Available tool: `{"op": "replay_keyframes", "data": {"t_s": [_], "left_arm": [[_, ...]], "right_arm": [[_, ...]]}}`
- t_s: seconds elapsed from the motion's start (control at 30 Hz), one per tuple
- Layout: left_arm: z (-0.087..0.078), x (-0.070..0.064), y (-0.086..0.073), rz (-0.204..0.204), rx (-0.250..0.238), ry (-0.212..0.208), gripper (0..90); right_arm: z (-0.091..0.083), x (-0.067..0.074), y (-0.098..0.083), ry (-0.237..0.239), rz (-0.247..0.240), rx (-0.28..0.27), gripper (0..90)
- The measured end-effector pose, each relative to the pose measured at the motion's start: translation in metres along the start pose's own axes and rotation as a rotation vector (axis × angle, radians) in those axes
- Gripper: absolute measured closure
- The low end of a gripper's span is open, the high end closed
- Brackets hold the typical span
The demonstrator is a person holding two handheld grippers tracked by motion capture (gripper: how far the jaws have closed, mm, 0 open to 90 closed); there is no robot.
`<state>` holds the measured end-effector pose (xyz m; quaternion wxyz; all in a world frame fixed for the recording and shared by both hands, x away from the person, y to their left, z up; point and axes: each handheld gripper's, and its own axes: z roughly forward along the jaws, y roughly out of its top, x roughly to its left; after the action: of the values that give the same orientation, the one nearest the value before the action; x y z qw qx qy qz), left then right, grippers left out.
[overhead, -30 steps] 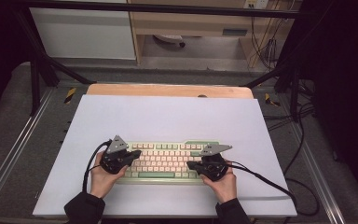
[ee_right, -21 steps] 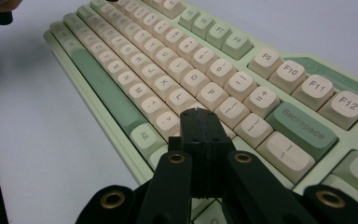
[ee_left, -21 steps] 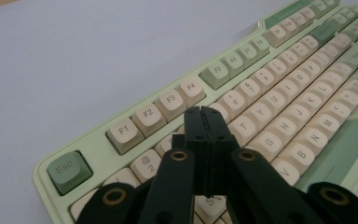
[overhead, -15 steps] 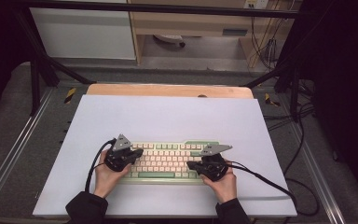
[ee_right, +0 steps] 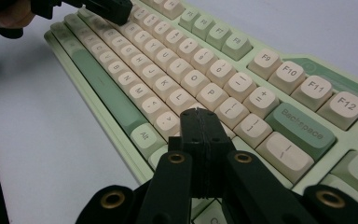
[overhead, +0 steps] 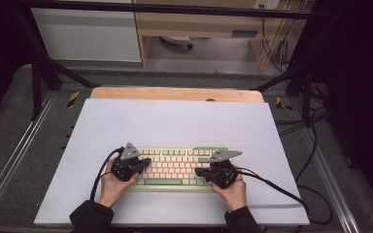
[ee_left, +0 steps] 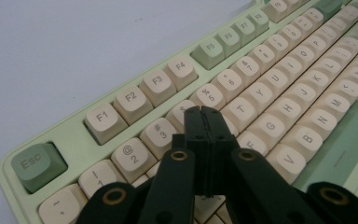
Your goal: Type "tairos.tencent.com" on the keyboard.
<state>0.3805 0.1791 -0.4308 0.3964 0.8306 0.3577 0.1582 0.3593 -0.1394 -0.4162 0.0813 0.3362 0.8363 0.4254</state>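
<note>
A pale green keyboard [overhead: 175, 167] with cream keys lies on the near part of a white sheet [overhead: 175, 121]. My left gripper [overhead: 147, 163] is shut with nothing in it, and its tips rest over the keyboard's left end. In the left gripper view the closed jaws [ee_left: 205, 113] sit just above the number row, near the 3 key [ee_left: 161, 133]. My right gripper [overhead: 198, 172], shut and holding nothing, hovers over the keyboard's right end. In the right gripper view its tips [ee_right: 199, 113] stand by the L key [ee_right: 181, 100], left of Backspace [ee_right: 303, 129].
A wooden board [overhead: 175, 93] lies along the sheet's far edge. A black cable [overhead: 281, 189] trails right from the right gripper across the sheet. Metal frame rails [overhead: 9, 160] run along both sides of the table. The left gripper [ee_right: 107, 9] shows far off in the right gripper view.
My left gripper has shifted slightly to the right, further over the keyboard's left end. The right gripper and the keyboard have not moved.
</note>
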Motion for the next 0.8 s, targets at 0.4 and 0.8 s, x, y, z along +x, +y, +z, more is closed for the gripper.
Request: {"op": "replay_keyframes", "data": {"t_s": [0.4,0.8], "left_arm": [[-0.007,0.0,-0.002,0.001,-0.019,-0.003,89.6],[-0.02,0.0,-0.008,-0.003,-0.033,-0.011,89.7]], "right_arm": [[-0.001,0.001,0.0,0.001,0.001,-0.003,90.0],[-0.003,0.002,0.002,0.006,-0.001,-0.01,90.0]]}}
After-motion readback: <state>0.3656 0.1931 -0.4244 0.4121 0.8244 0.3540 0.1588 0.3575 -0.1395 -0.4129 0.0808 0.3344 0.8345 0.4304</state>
